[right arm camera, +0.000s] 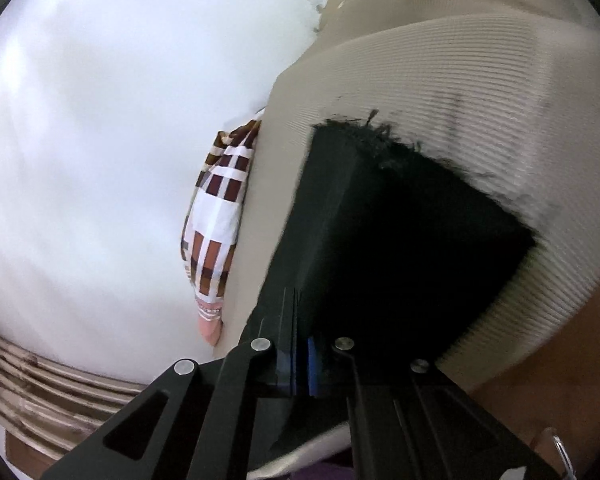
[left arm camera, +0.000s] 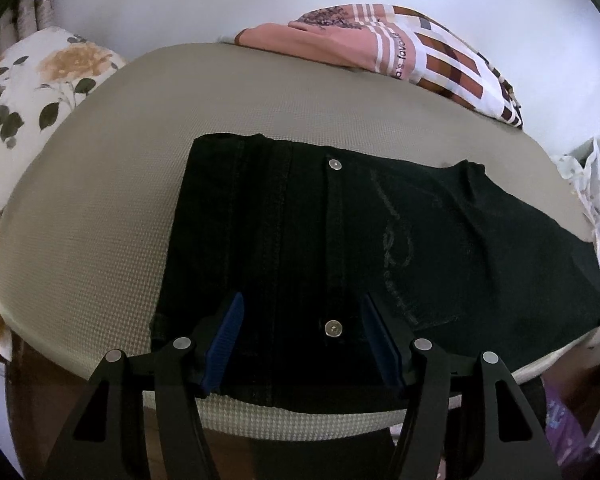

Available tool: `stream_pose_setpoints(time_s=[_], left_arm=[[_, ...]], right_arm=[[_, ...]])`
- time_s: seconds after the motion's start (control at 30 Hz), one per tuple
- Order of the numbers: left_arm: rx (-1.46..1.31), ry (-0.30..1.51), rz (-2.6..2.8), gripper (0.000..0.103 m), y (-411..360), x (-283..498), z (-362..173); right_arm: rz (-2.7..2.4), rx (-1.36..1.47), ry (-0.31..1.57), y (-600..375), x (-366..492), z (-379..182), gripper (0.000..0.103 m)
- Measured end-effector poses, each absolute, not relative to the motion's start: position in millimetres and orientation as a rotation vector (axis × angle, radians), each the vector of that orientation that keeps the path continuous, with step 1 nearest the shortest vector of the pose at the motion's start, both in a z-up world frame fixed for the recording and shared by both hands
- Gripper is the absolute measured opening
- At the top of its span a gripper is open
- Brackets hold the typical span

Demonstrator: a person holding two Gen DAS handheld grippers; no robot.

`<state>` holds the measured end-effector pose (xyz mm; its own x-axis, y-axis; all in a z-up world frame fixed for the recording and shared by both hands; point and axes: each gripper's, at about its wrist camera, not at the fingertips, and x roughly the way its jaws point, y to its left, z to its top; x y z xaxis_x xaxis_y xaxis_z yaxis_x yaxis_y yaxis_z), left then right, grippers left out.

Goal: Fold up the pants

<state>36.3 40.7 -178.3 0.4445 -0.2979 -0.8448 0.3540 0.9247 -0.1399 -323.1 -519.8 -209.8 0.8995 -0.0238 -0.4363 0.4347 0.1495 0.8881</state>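
Black pants (left arm camera: 340,248) lie partly folded on the surface (left arm camera: 100,208), waistband beneath the left claw (left arm camera: 302,344), jaws apart; right claw (right arm camera: 300,360) is clamped on a pants edge. Final folds likely remain.

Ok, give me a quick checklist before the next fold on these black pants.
1. Right gripper shut on pants fabric: ok.
2. Left gripper open over the black pants: ok.
3. Left pads touching the cloth: cannot tell.
4. Pants on the beige cushion: ok, though the right end reaches its edge.
5. Patterned cloth clear of the pants: ok.
6. Fold edges lined up: cannot tell.
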Motion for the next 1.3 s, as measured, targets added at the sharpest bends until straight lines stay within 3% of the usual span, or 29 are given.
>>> stream_pose_setpoints(time_s=[0.17, 0.5, 0.67, 0.73, 0.87, 0.97, 1.1, 1.23, 1.3], left_arm=[[0.116, 1.019, -0.406, 0.062, 37, 31, -180], [0.154, 1.001, -0.412, 0.062, 36, 28, -182], [0.143, 1.001, -0.421, 0.062, 38, 28, -182], [0.124, 1.007, -0.423, 0.063, 40, 28, -180], [0.032, 0.977, -0.446, 0.063, 46, 25, -164], [-0.003, 0.953, -0.454, 0.063, 48, 21, -152], [-0.008, 0.954, -0.492, 0.063, 41, 12, -145], [0.04, 0.938, -0.494, 0.063, 36, 4, -144], [0.035, 0.944, -0.487, 0.063, 39, 6, -146]], right_arm=[[-0.371, 1.473, 0.349, -521, -343, -240, 0.005], [-0.35, 1.516, 0.303, -527, -376, -247, 0.003], [-0.412, 1.539, 0.237, -541, -408, -246, 0.005], [-0.516, 1.518, 0.243, -546, -433, -240, 0.011], [-0.535, 1.466, 0.172, -546, -455, -207, 0.011], [-0.335, 1.303, 0.305, -525, -404, -164, 0.011], [0.067, 1.273, 0.52, -461, -312, -155, 0.015], [0.238, 1.281, 0.685, -399, -256, -167, 0.031], [0.226, 1.219, 0.765, -382, -238, -170, 0.034]])
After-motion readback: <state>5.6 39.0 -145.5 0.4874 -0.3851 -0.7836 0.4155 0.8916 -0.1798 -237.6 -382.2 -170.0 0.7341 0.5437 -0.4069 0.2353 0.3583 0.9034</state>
